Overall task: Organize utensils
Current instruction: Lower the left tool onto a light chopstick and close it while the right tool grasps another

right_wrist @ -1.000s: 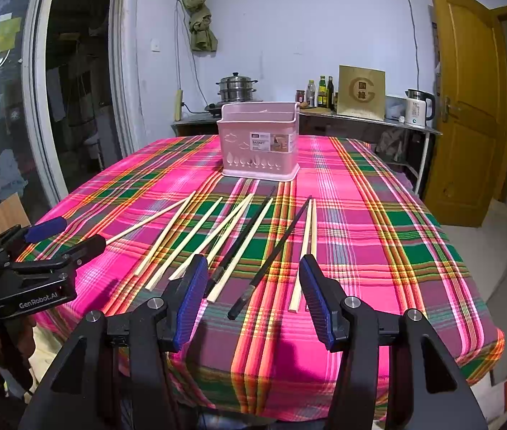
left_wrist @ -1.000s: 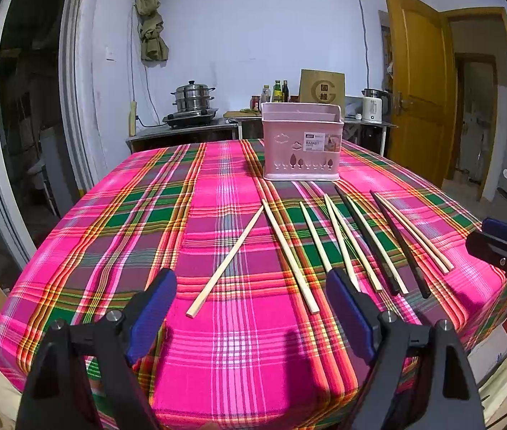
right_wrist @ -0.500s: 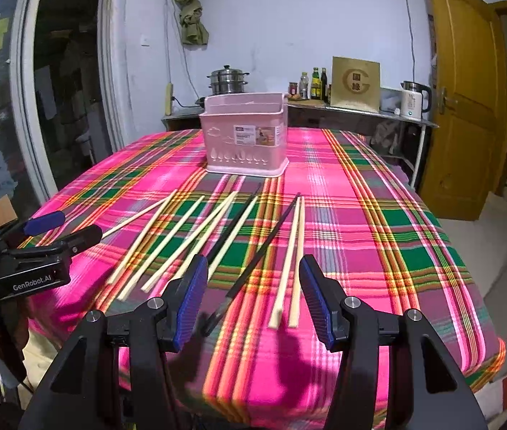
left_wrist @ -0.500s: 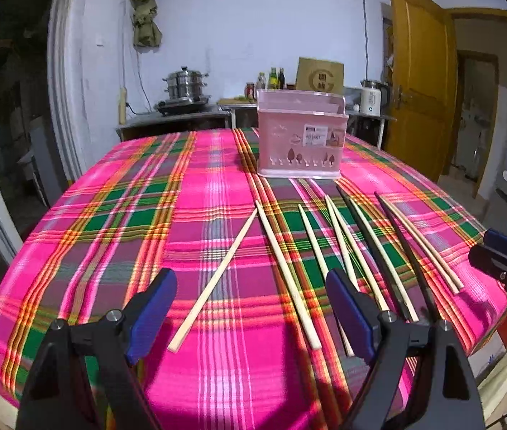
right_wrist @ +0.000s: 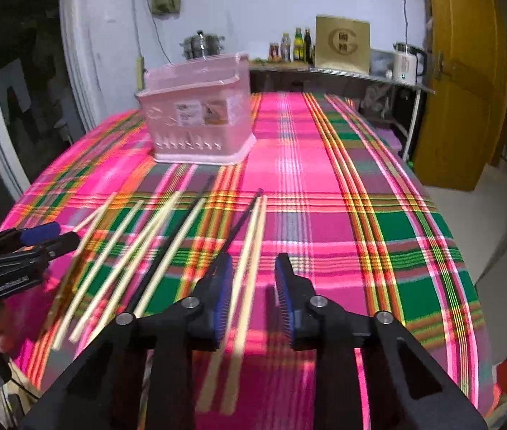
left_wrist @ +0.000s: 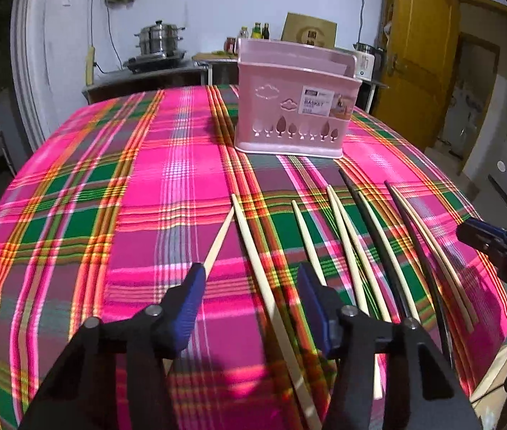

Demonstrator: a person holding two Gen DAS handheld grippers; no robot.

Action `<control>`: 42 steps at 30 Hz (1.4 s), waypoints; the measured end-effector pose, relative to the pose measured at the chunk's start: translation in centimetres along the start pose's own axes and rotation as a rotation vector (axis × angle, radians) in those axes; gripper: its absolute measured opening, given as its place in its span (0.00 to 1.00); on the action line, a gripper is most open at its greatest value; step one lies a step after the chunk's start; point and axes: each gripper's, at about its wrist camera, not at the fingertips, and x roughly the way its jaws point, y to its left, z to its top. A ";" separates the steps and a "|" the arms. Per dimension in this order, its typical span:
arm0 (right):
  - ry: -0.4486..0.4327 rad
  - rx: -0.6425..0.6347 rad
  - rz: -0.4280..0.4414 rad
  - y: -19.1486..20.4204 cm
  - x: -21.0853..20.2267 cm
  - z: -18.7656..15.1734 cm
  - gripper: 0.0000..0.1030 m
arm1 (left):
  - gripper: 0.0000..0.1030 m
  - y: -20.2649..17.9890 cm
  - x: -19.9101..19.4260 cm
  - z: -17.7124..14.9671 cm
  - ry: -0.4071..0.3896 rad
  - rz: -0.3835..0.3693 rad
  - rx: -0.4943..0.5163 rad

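Tilting down over chopsticks (left_wrist: pixel 271 297), both grippers' jaws closing, nothing pinched

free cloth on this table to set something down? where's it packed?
Free: the plaid cloth left of the leftmost chopstick out to the table's left edge, and the strip right of the rightmost chopstick pair to the right edge. Crowded: the fan of chopsticks in front of the pink basket, with both grippers' jaws closing over it.
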 end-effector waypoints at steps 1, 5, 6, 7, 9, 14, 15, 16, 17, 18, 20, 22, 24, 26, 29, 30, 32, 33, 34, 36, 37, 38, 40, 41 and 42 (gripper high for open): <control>0.017 0.000 -0.002 -0.3 0.7 0.3 0.22 | 0.48 0.1 0.3 0.2 0.007 -0.004 -0.005; 0.063 0.009 0.018 -1.1 2.3 1.0 0.19 | 0.42 0.5 1.1 0.6 0.031 -0.016 -0.023; 0.075 0.008 0.020 -1.2 2.8 1.1 0.18 | 0.41 0.6 1.4 0.6 0.048 -0.022 -0.030; 0.084 0.005 0.018 -1.2 3.2 1.2 0.18 | 0.39 0.7 1.6 0.6 0.063 -0.035 -0.038; 0.101 -0.001 0.028 -1.2 3.8 1.3 0.18 | 0.37 0.6 2.0 0.7 0.078 -0.037 -0.036; 0.127 -0.003 0.041 -1.2 4.8 1.8 0.17 | 0.32 0.4 2.4 1.2 0.101 -0.030 -0.019; 0.128 -0.005 0.039 -1.2 4.9 1.9 0.17 | 0.32 0.5 2.6 1.3 0.104 -0.030 -0.024; 0.132 -0.008 0.039 -1.3 5.0 2.1 0.17 | 0.30 0.5 2.6 1.5 0.105 -0.026 -0.023; 0.135 -0.009 0.040 -1.3 5.0 2.2 0.17 | 0.30 0.5 2.8 1.6 0.108 -0.023 -0.021; 0.138 -0.009 0.040 -1.3 5.1 2.3 0.17 | 0.29 0.5 2.8 1.7 0.110 -0.021 -0.020; 0.140 -0.013 0.041 -1.1 5.1 2.5 0.17 | 0.29 0.5 2.9 1.8 0.111 -0.020 -0.019; 0.144 -0.021 0.041 -1.1 5.3 2.8 0.17 | 0.29 0.5 3.0 1.9 0.110 -0.016 -0.015; 0.150 -0.023 0.044 -1.0 5.5 2.9 0.17 | 0.29 0.5 3.1 1.9 0.111 -0.012 -0.012; 0.150 -0.031 0.036 -0.8 5.7 3.0 0.17 | 0.28 0.4 3.3 2.1 0.113 -0.006 -0.006; 0.164 -0.034 0.019 -0.9 6.1 3.1 0.17 | 0.28 0.3 3.4 2.2 0.115 0.004 0.003; 0.169 -0.035 0.017 -0.9 6.2 3.2 0.17 | 0.28 0.2 3.5 2.3 0.117 0.006 0.007; 0.174 -0.052 0.006 -0.6 6.4 3.3 0.17 | 0.27 0.2 3.7 2.5 0.118 0.011 0.013; 0.176 -0.059 0.003 -0.5 6.5 3.4 0.17 | 0.26 0.2 3.8 2.6 0.120 0.015 0.016; 0.179 -0.061 0.002 -0.4 6.6 3.5 0.17 | 0.24 0.1 3.8 2.7 0.121 0.018 0.017; 0.186 -0.058 0.004 -0.5 6.9 3.8 0.17 | 0.22 0.1 4.1 2.9 0.127 0.018 0.020; 0.194 -0.058 0.006 -0.5 7.1 4.1 0.17 | 0.20 0.1 4.1 3.0 0.129 0.019 0.022; 0.201 -0.062 0.005 -0.5 7.3 4.3 0.17 | 0.18 0.1 4.2 3.1 0.133 0.018 0.023; 0.215 -0.064 0.004 -0.6 7.7 4.7 0.17 | 0.16 0.0 4.3 3.3 0.142 0.014 0.026; 0.219 -0.067 0.006 -0.6 7.9 4.9 0.17 | 0.14 0.0 4.4 3.4 0.148 0.012 0.028; 0.222 -0.068 0.006 -0.6 8.1 5.1 0.17 | 0.13 -0.1 4.5 3.5 0.154 0.006 0.030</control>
